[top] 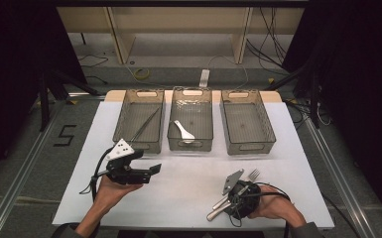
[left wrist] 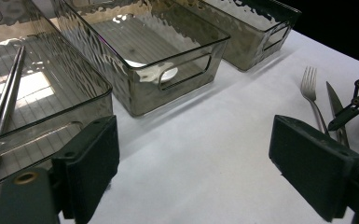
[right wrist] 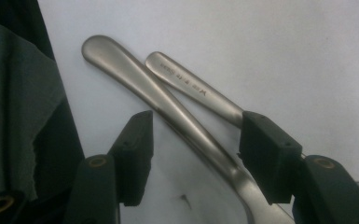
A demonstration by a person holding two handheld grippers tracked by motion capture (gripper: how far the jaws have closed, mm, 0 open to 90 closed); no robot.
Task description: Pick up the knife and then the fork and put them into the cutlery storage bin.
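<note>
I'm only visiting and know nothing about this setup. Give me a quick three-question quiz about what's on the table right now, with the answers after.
1. True or false: the right gripper has its jaws open on either side of the metal handles lying on the table.
2. Which bin holds the white spoon: A the left bin, B the middle bin, C the right bin?
3. Fill in: the left bin holds a pair of ____.

Key: 1 true; 2 B; 3 chopsticks. For the curious: the left gripper is open too, holding nothing, and a fork and knife lie by the right gripper.
</note>
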